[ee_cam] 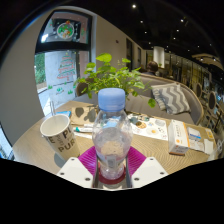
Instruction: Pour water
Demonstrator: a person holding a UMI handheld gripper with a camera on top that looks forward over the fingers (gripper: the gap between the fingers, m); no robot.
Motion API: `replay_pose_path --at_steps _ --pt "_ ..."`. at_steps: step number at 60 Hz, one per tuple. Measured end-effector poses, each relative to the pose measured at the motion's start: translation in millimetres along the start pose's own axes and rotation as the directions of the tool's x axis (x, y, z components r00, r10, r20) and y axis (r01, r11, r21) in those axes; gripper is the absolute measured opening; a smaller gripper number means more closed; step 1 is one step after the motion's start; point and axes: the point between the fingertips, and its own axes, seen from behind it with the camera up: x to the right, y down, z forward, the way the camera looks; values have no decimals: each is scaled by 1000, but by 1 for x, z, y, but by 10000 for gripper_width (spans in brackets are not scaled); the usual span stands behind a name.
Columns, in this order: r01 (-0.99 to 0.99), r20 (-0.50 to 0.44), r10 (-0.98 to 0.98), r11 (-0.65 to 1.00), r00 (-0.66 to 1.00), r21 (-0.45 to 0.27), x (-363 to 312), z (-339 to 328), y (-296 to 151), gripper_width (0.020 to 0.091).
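The gripper (111, 166) points forward and level, its two white fingers (76, 172) rising at either side. The magenta pads (134, 158) on their inner faces turn toward each other. Both fingers press on a bottle (111, 132) that stands upright between them, gripped low on its body, so the jaws are partly closed around it. No hand or sleeve shows
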Motion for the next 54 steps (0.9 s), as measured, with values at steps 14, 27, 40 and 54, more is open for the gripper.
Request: replay_pose_path --at_steps 14,27,40,54 --pt "10 3 -11 1000 1000 22 1 -1 2 499" --pt "-4 -15 3 998 1000 -65 3 -25 5 855" --pt "-41 -119 26 992 993 -122 -3 -110 -11 855" --pt "-136 -191 107 980 976 -144 -47 -221 -18 851"
